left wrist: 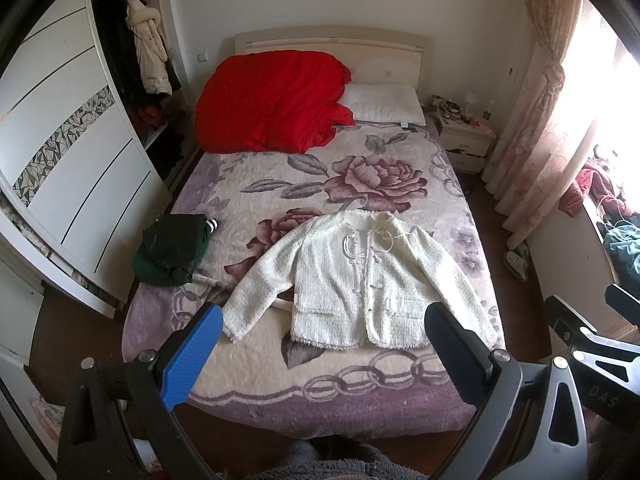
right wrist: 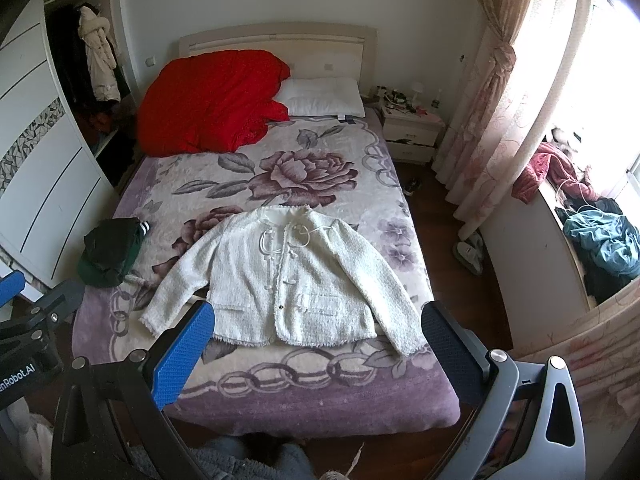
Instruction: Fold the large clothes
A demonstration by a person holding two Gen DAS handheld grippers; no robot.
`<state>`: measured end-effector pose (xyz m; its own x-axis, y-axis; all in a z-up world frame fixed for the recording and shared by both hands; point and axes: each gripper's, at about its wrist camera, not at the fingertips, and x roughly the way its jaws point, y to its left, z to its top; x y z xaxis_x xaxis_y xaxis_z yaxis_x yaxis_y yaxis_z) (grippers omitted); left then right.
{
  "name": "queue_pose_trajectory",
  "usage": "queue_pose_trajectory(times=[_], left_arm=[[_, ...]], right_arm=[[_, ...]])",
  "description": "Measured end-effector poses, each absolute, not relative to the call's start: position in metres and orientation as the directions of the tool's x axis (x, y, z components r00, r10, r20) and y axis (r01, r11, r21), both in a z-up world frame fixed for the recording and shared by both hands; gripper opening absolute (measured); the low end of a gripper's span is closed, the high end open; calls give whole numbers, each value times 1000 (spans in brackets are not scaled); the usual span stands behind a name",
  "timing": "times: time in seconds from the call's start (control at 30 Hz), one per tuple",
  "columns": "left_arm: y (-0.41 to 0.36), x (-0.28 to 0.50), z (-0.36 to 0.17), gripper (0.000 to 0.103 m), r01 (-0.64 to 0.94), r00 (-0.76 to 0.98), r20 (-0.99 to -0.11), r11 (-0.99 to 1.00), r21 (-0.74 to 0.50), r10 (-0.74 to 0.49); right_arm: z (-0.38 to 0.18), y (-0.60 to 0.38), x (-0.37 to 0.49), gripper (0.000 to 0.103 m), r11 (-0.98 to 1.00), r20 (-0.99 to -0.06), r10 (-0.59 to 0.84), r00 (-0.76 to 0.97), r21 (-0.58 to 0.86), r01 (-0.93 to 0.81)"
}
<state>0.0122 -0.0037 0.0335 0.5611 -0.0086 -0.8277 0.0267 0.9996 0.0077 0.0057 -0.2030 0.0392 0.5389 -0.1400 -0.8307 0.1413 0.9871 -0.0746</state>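
1. Left wrist view is showing the left gripper (left wrist: 322, 354) hanging above the foot of the bed (left wrist: 256, 368), its blue fingers spread wide and holding nothing.
2. Right wrist view is showing the right gripper (right wrist: 316, 354) hovering in the same way, fingers spread apart and empty.
3. The white jacket (left wrist: 360, 280) is lying flat and face up on the flowered blanket (left wrist: 360, 184), near the foot of the bed, with both sleeves angling outward and its collar pointing toward the headboard.
4. A dark green bundle of clothes (left wrist: 176, 250) is sitting near the bed's left edge, apart from the jacket's sleeve.
5. A red quilt (left wrist: 272, 102) is lying heaped at the head of the bed, touching a white pillow (left wrist: 384, 106).
6. A nightstand (right wrist: 412, 128) is standing beside the bed, near the curtain (right wrist: 492, 100).
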Motion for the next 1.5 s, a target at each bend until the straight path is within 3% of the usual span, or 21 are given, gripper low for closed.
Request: queue_pose_trajectory(times=[0.77,0.93,1.17,1.2,1.3,1.4,1.5], left_arm=[[-2,19,41,103,38,561,-827,999,-2,-23],[8,30,11,103,32,594,-804,998,45,17],[10,100,-121,103,22,557,-822,987,157,118],[8,111,-147,103,20,535,-835,986,166,130],[-2,135,-217,103,23,471,-872,986,164,134],[-19,151,-283,103,12,436,-885,983,186,162],[-40,170,-351,103,18,378,-905,976,217,195]], right_arm=[[44,-198,12,103,987,-834,-138,534,-70,147],[25,-195,17,103,977,-846,-134,517,-25,212],[-123,-278,61,103,851,-914,-88,397,138,506],[-153,-297,62,99,815,-921,-93,378,147,560],[-256,-362,63,65,674,-955,-47,292,185,715],[-354,-426,55,66,513,-955,39,293,271,815],[-469,-494,39,75,289,-954,90,286,300,909]])
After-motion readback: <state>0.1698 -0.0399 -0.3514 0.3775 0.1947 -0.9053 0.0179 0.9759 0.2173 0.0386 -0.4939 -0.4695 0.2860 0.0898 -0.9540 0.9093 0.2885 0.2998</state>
